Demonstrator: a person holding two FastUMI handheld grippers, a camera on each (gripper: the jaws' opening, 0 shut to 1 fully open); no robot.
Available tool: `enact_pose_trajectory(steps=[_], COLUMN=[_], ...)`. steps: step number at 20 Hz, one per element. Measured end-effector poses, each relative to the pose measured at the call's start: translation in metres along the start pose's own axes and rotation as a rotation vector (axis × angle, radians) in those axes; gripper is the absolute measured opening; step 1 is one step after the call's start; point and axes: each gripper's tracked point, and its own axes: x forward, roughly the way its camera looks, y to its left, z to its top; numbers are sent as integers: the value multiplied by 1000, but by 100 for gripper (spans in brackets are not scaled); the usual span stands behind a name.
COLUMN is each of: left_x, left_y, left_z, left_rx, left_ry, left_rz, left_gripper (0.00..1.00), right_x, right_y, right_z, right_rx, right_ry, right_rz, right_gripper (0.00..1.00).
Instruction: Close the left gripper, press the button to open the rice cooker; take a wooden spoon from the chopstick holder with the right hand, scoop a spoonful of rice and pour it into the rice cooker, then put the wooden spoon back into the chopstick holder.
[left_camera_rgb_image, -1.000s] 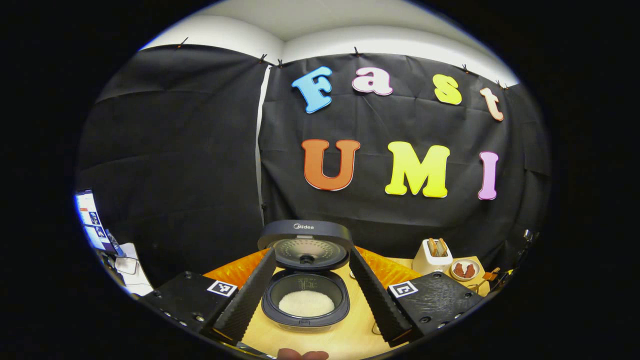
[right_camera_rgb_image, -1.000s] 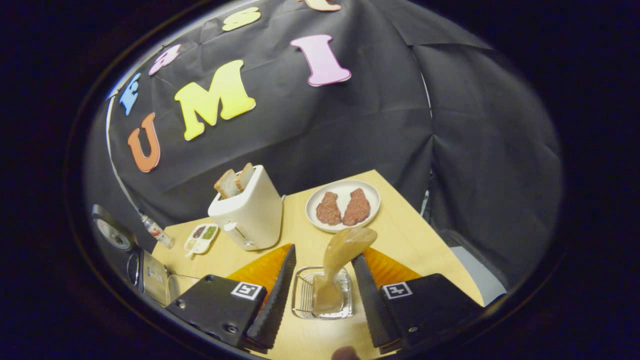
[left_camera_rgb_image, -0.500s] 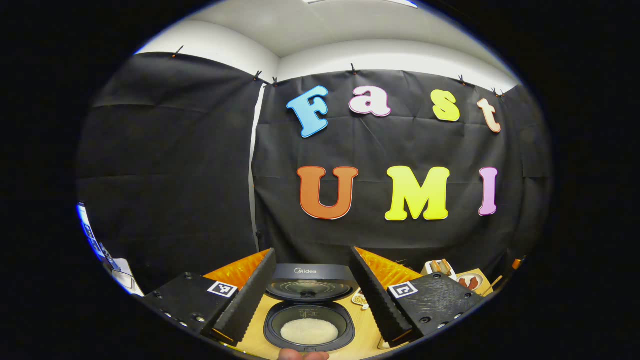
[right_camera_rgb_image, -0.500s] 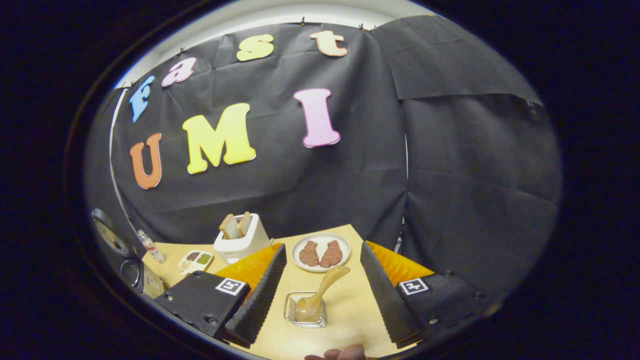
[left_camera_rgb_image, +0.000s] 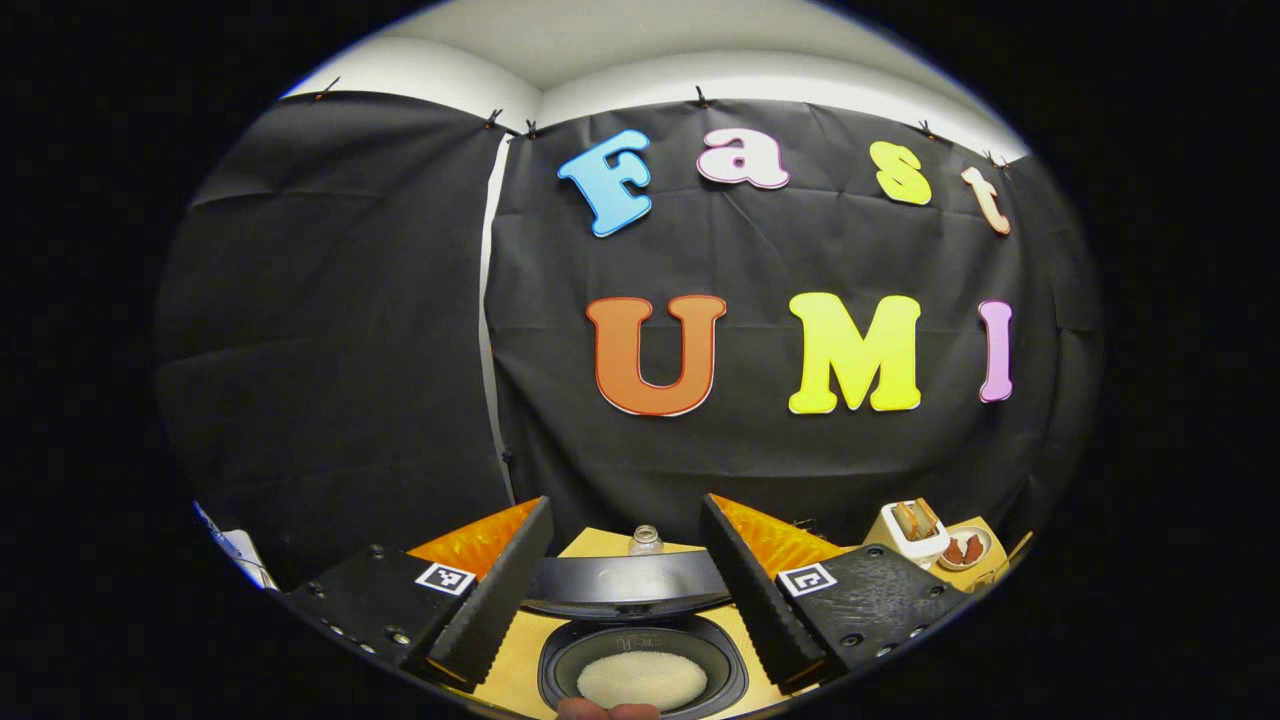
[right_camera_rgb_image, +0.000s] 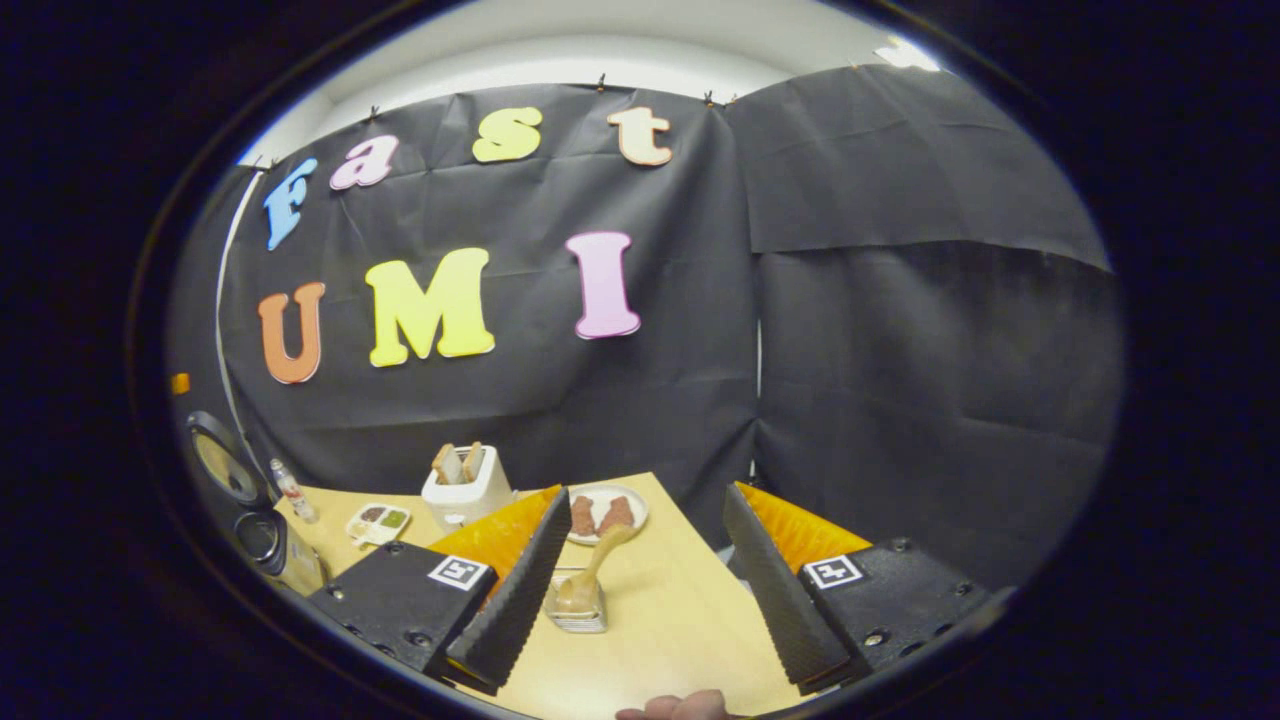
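Meanwhile the left gripper (left_camera_rgb_image: 625, 585) has drawn back and hangs above the open rice cooker (left_camera_rgb_image: 642, 672), so that its pot of white rice (left_camera_rgb_image: 641, 679) sits lower between the wide-spread fingers and the raised lid (left_camera_rgb_image: 625, 584) is seen edge-on, the maker's name on it no longer legible. The right gripper (right_camera_rgb_image: 645, 580) has also pulled away from the chopstick holder (right_camera_rgb_image: 577, 608), jaws wide and empty, and the wooden spoon (right_camera_rgb_image: 592, 575) stands in the holder, now smaller, beside its left finger (right_camera_rgb_image: 515, 590). Both grippers carry square printed markers, unreadable as text.
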Motion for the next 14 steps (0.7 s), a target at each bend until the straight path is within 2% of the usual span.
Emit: enact_pose_trajectory(steps=[1,3,6,9,10,14], left_x=[10,20,25,21,17,-10], left_y=[2,7,4,1,0,-4], left_z=[-9,-22,-35,-43,-47,-68], left_rx=[1,0,-28,-53,-54,-57], left_ry=[36,101,167,236,254,357], left_rz=[-1,-1,-30,-50,-54,-88], left_gripper=[95,95,95,98,97,98], right_x=[-10,-24,-35,-37,-36,-31], right_y=[-5,-15,-17,0,8,41], right_z=[-1,-5,-15,-23,-23,-17], right_rx=[-3,-28,-48,-45,-53,-75], right_ry=[-1,-4,17,42,44,28], right_rz=[-15,-41,-56,-13,8,90], right_gripper=[96,99,99,96,100,100])
